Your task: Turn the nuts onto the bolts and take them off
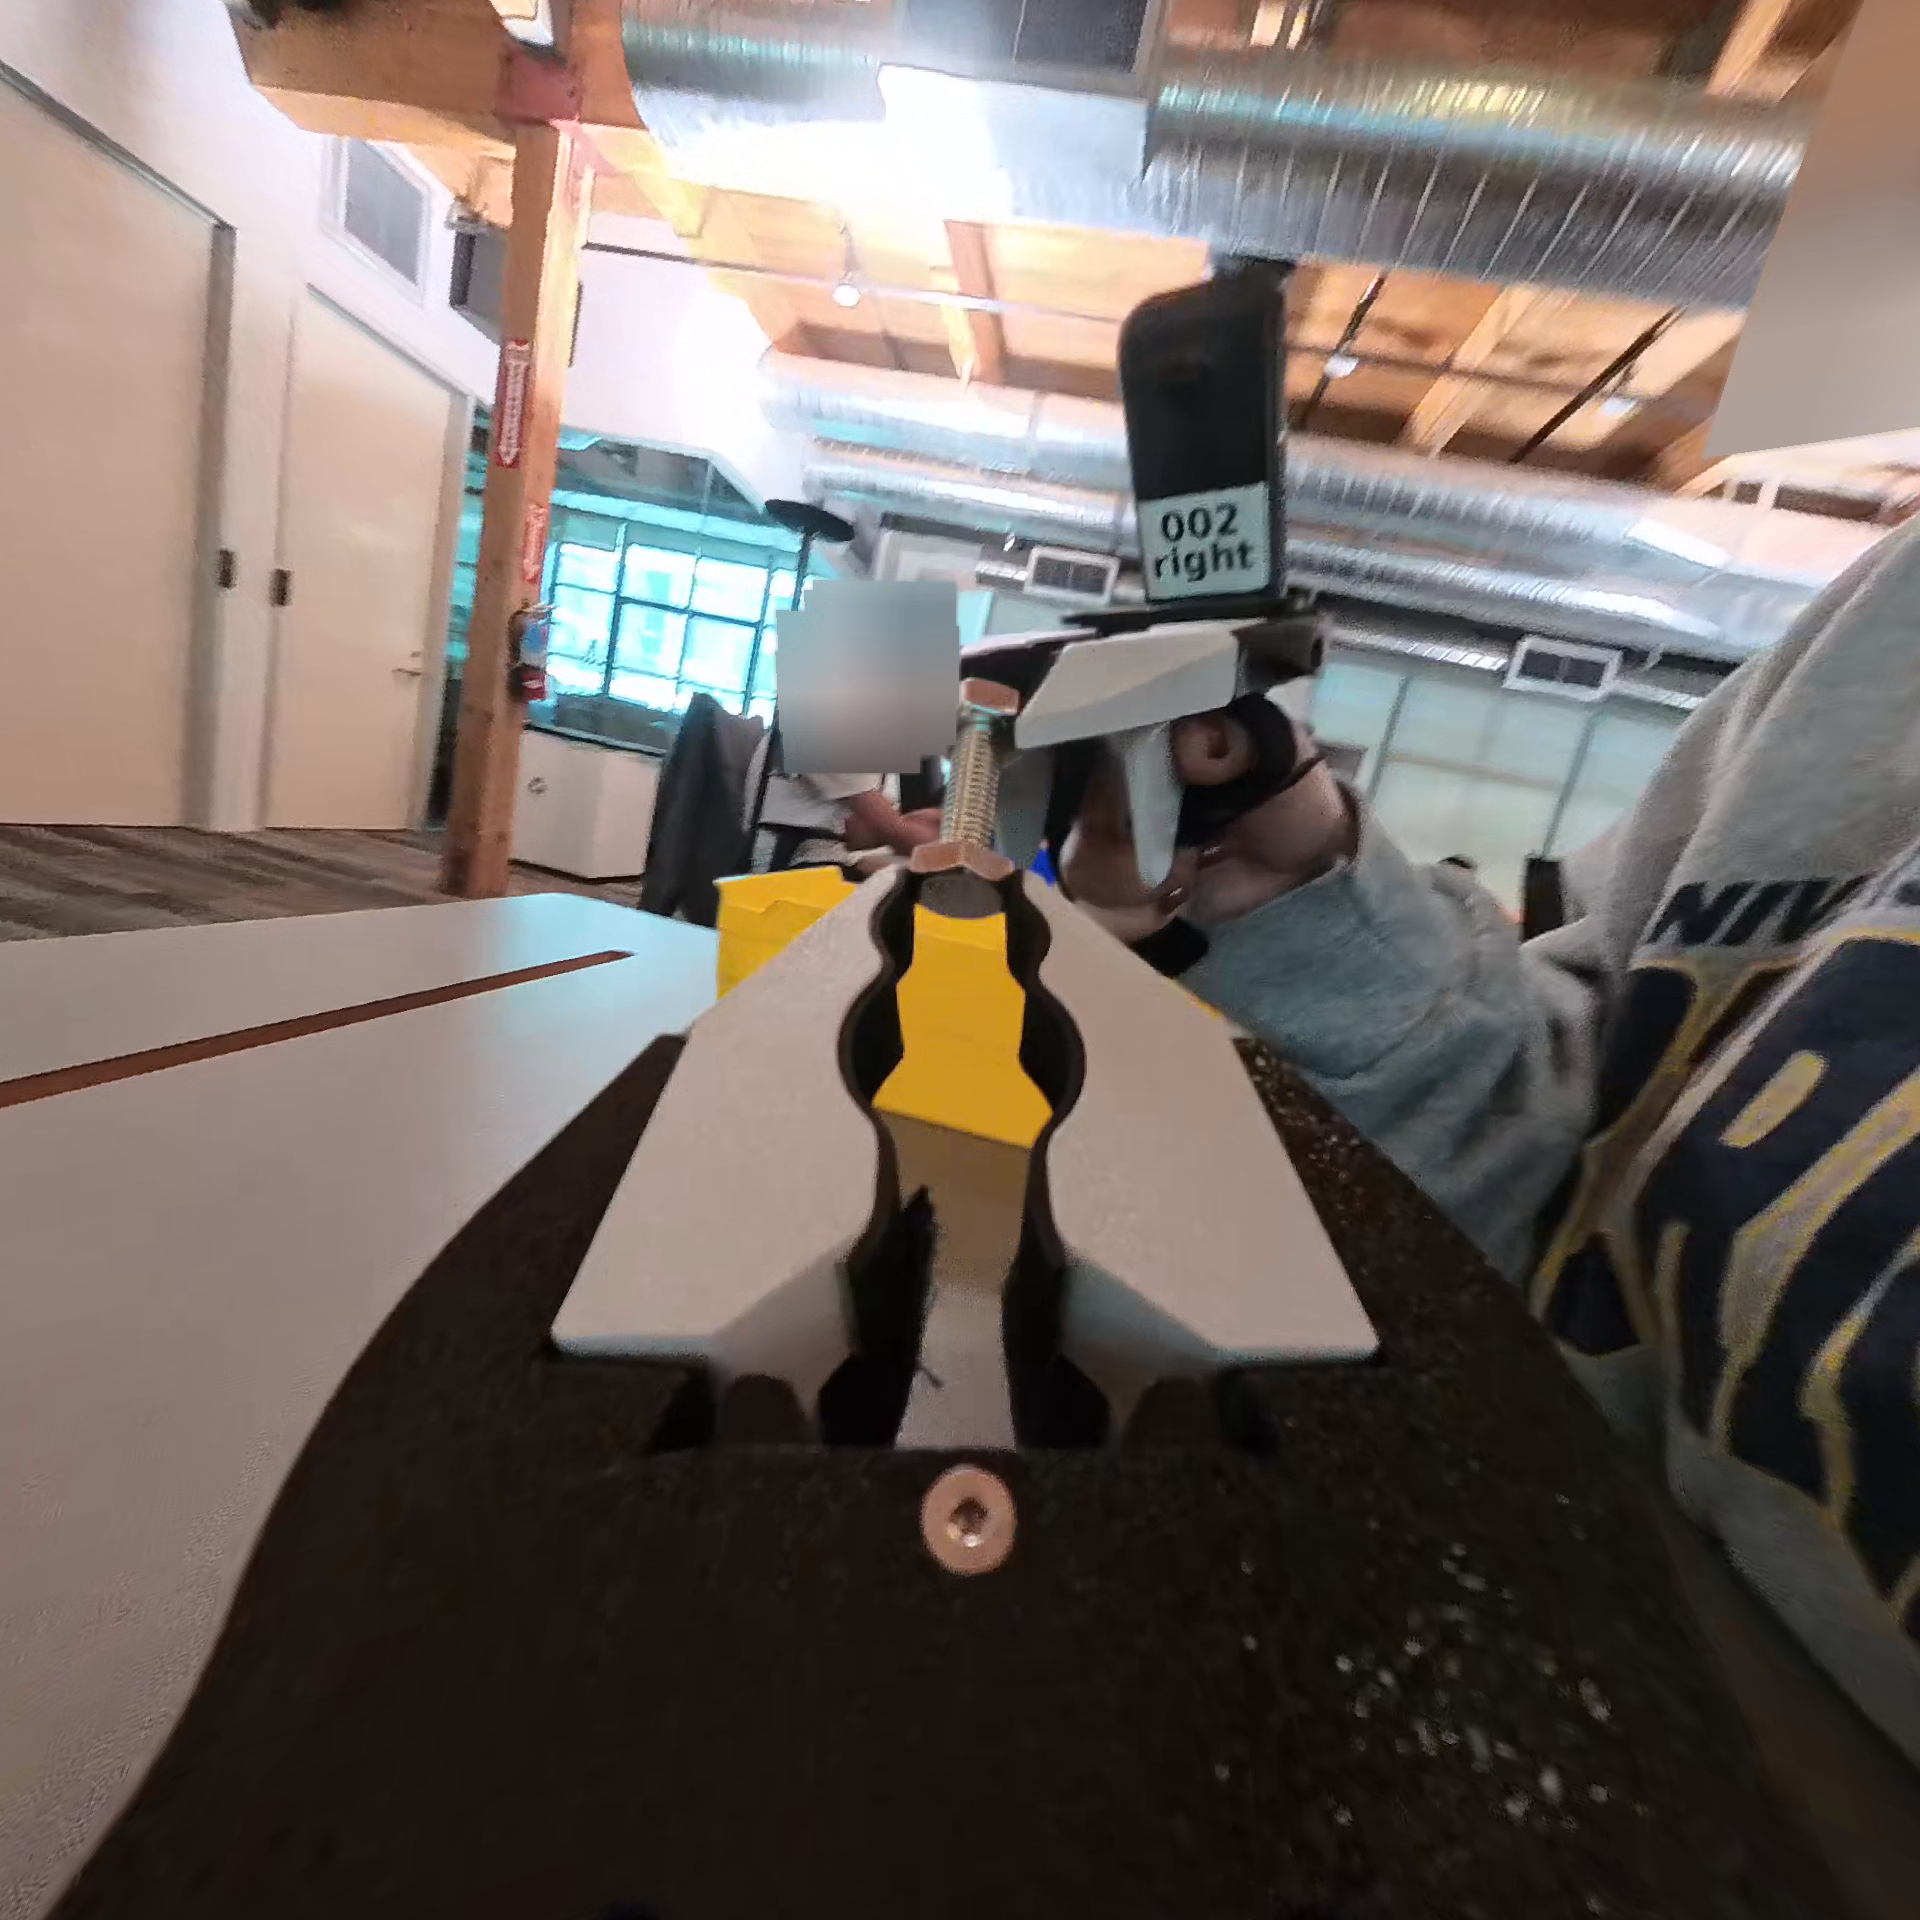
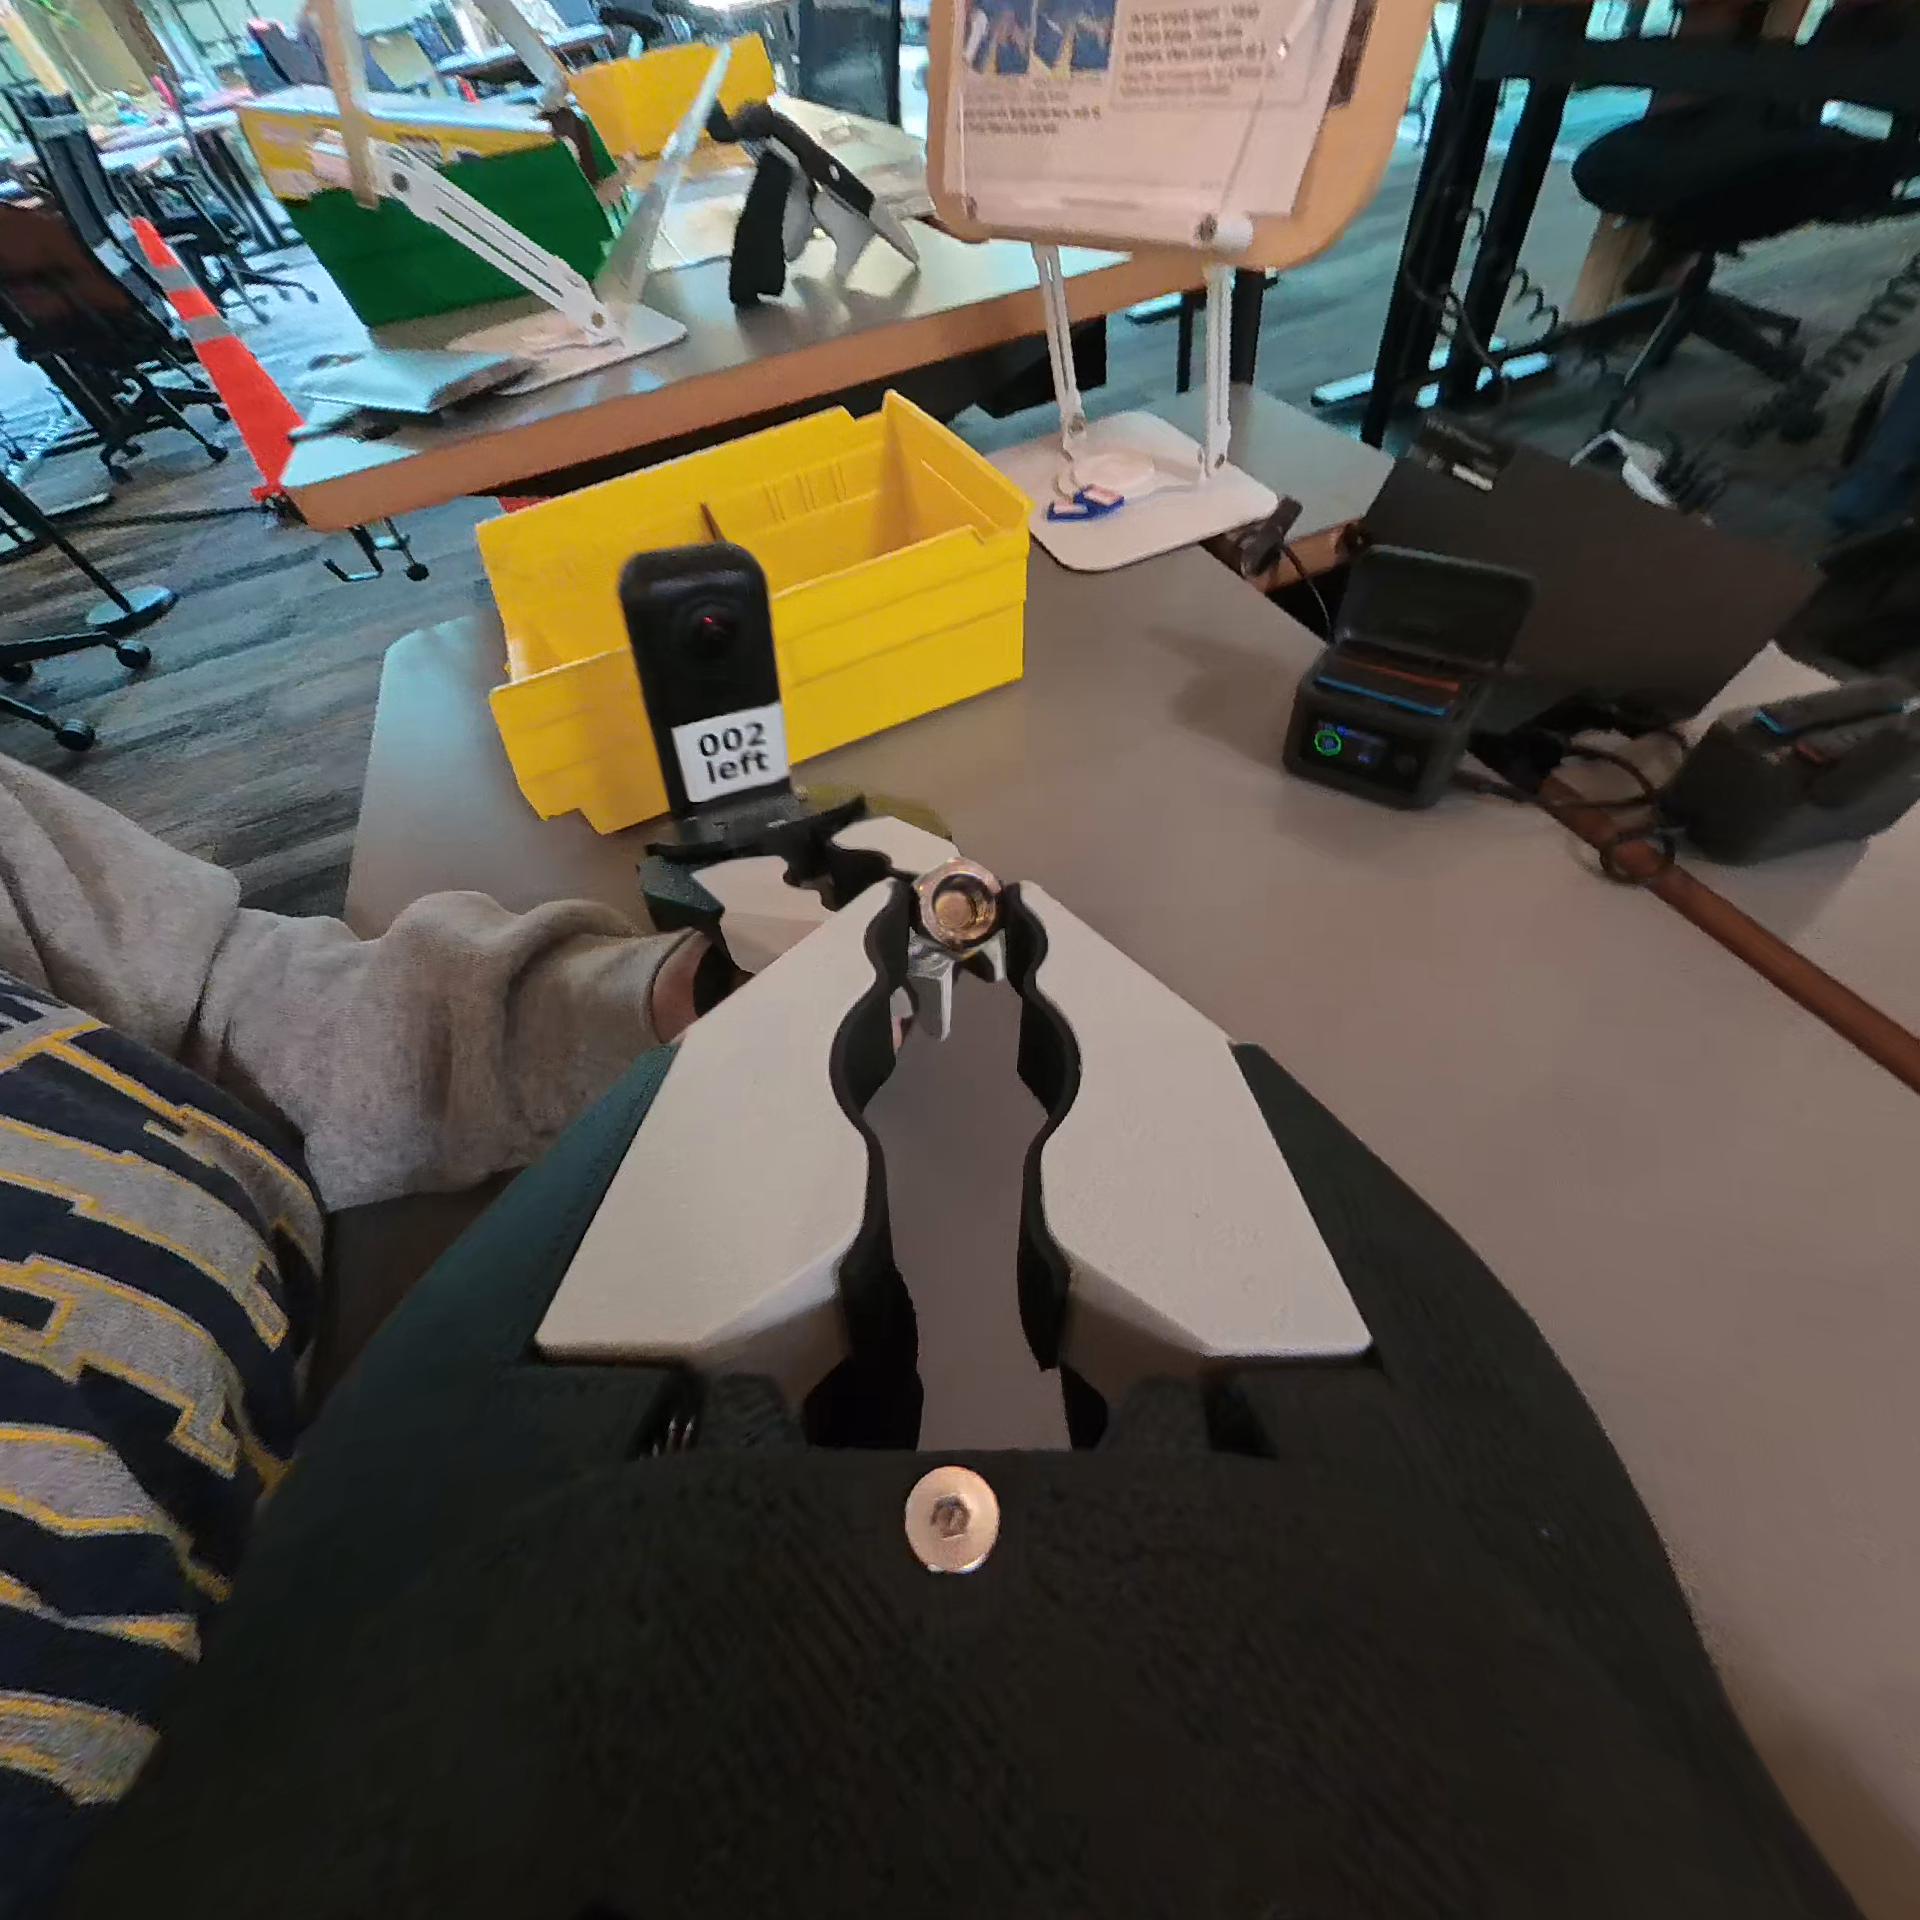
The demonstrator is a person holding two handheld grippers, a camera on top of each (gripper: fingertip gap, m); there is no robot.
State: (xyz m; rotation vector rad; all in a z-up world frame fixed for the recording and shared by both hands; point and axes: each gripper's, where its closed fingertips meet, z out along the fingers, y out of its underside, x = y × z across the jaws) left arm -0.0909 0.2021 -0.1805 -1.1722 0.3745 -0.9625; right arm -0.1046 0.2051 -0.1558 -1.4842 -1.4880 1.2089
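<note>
A threaded steel bolt stands upright above the table. My left gripper is shut on the hex head at its lower end. My right gripper comes in from above and is shut on the hex nut at the bolt's upper end; the shiny bolt tip shows in the nut's centre. In the left wrist view the nut sits at the top of the thread, with the right gripper's grey finger beside it. In the right wrist view the left gripper's fingers show just beneath the nut.
A yellow divided bin stands on the grey table just behind the grippers; it also shows in the left wrist view. Black devices and a brown cable lie at the right. A grey sleeve is at the left. The grippers are tip to tip, or close to it.
</note>
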